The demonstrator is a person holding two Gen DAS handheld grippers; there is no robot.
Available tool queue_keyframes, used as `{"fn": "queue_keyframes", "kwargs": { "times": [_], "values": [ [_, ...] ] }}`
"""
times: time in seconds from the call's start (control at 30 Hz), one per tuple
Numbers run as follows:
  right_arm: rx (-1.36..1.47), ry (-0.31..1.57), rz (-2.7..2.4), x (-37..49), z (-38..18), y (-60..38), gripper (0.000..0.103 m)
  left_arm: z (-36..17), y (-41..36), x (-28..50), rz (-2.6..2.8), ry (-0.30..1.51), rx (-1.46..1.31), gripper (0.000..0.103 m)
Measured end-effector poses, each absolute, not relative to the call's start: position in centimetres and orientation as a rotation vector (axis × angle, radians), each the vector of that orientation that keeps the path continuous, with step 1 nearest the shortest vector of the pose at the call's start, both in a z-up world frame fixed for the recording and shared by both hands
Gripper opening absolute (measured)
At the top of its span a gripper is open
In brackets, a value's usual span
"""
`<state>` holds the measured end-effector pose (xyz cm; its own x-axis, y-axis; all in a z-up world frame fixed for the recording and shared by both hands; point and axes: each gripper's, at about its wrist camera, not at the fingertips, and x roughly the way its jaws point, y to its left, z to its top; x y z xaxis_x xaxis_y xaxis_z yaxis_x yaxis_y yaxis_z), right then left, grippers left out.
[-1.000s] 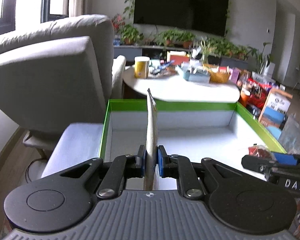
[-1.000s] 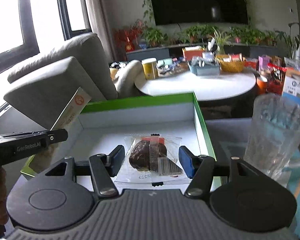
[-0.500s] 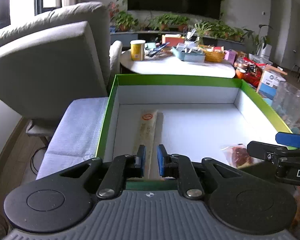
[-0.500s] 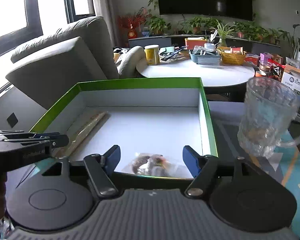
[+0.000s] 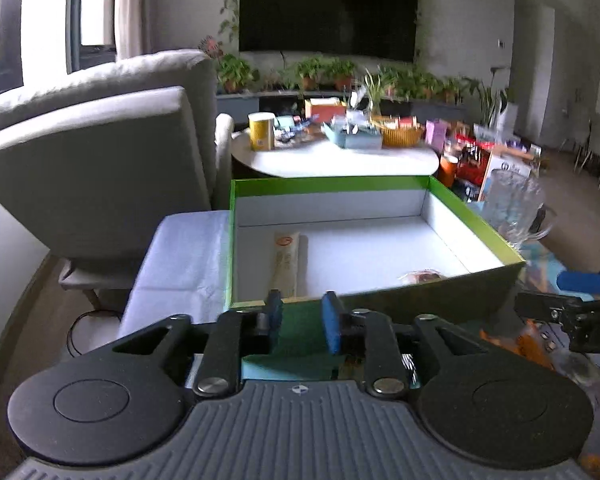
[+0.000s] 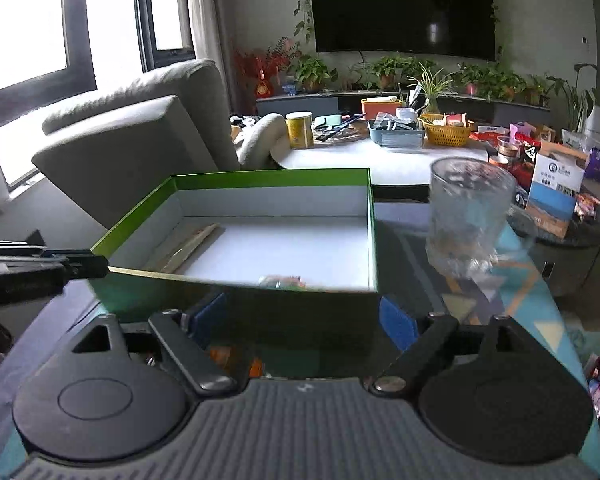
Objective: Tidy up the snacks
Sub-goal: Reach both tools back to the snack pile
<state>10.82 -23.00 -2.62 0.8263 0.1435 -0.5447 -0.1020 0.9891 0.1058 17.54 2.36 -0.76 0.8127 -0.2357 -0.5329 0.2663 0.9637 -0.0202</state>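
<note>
A green box [image 5: 332, 185] with a white inside stands in front of both grippers. A long beige snack packet [image 5: 286, 260] lies flat along its left side, also seen as a packet [image 6: 188, 246] in the right wrist view. A clear packet with a dark snack [image 5: 422, 277] lies near the front right of the box, half hidden by the near wall [image 6: 284, 280]. My left gripper [image 5: 302, 316] is just outside the near wall, its jaws opening, nothing between them. My right gripper [image 6: 302, 320] is open and empty before the same wall.
A glass mug [image 6: 466, 216] stands right of the box. A grey armchair [image 5: 100, 152] is at the left, a white pad [image 5: 184, 256] beside the box. Behind is a white round table [image 5: 332, 156] with a can and baskets. A cardboard carton [image 6: 556, 196] sits far right.
The left gripper let go of the long packet, which now lies in the box. The right gripper let go of the clear packet. Both drew back out of the box.
</note>
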Motion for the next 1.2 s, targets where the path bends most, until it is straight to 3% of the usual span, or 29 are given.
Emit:
{"fn": "queue_keyframes", "kwargs": {
  "times": [0.07,0.6,1.2],
  "values": [
    [0.088,0.589,0.125,9.5,-3.0,-23.6,0.045,-0.7,3.0,15.7,-0.271,0.555,0.065,0.036],
    [0.150,0.648,0.068,3.6,-4.9,-25.5,0.045,-4.9,8.6,10.3,-0.199,0.733,-0.145,0.037],
    [0.130,0.674,0.075,1.4,-5.8,-25.5,0.045,-5.7,4.7,7.7,-0.316,0.789,-0.089,0.045]
  ]
}}
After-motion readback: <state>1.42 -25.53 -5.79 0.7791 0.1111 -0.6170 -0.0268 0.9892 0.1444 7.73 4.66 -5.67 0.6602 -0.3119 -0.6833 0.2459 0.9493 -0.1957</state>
